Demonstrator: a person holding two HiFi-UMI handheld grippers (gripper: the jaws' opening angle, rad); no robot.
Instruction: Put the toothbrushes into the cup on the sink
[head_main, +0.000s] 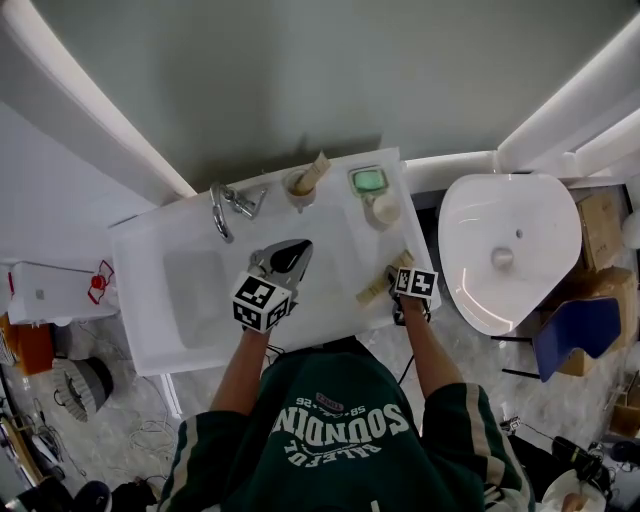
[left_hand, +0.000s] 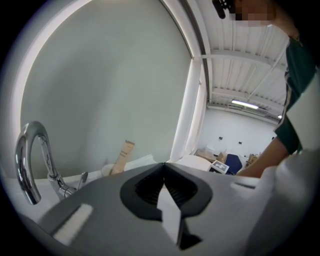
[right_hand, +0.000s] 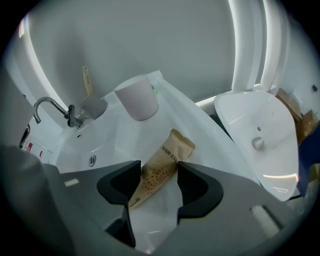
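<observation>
A kraft-paper toothbrush pack (right_hand: 162, 167) lies flat on the white sink counter (head_main: 330, 300), near its front right corner (head_main: 378, 285). My right gripper (right_hand: 159, 192) points steeply down over it. Its jaws stand open on either side of the pack, and the pads do not press on it. A cup (head_main: 300, 192) beside the faucet (head_main: 225, 208) holds another toothbrush pack (head_main: 315, 172), also seen upright in the left gripper view (left_hand: 121, 156). My left gripper (head_main: 290, 250) hovers over the counter's middle, shut with nothing in it (left_hand: 164, 167).
A green soap dish (head_main: 368, 180) and a second white cup (right_hand: 137, 102) stand at the counter's back right. The sink bowl (head_main: 195, 290) is on the left. A white oval basin (head_main: 510, 250) sits to the right of the counter, with cardboard boxes (head_main: 600, 225) beyond.
</observation>
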